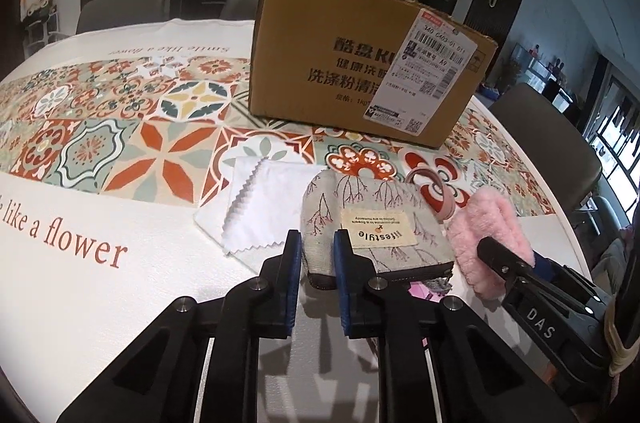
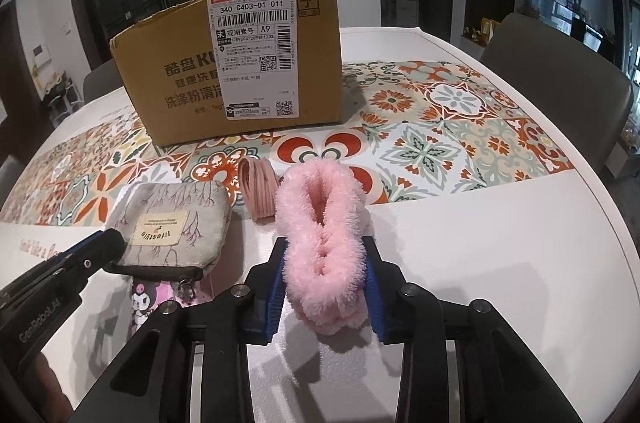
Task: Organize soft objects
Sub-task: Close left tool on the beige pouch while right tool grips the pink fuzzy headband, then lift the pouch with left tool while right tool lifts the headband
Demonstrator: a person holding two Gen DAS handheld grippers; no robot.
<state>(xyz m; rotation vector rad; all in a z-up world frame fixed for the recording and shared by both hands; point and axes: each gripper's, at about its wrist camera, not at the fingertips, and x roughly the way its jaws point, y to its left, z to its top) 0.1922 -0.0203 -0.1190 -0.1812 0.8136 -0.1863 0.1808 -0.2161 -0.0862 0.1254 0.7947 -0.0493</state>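
Note:
My left gripper (image 1: 316, 243) has its jaws closed on the near left corner of a grey fabric pouch (image 1: 368, 223) with a "lifestyle" label; the pouch also shows in the right wrist view (image 2: 172, 223). My right gripper (image 2: 324, 255) has its jaws pressed on both sides of a fluffy pink scrunchie (image 2: 320, 231), which also shows in the left wrist view (image 1: 492, 227). A white cloth (image 1: 260, 207) lies left of the pouch. A pink hair band (image 2: 258, 189) lies behind the pouch and the scrunchie.
An open cardboard box (image 1: 360, 63) with a shipping label stands on the patterned tablecloth (image 1: 120, 143) behind the objects; it also shows in the right wrist view (image 2: 240, 63). A pink cartoon-print item (image 2: 148, 297) lies under the pouch. Grey chairs (image 2: 560, 83) surround the table.

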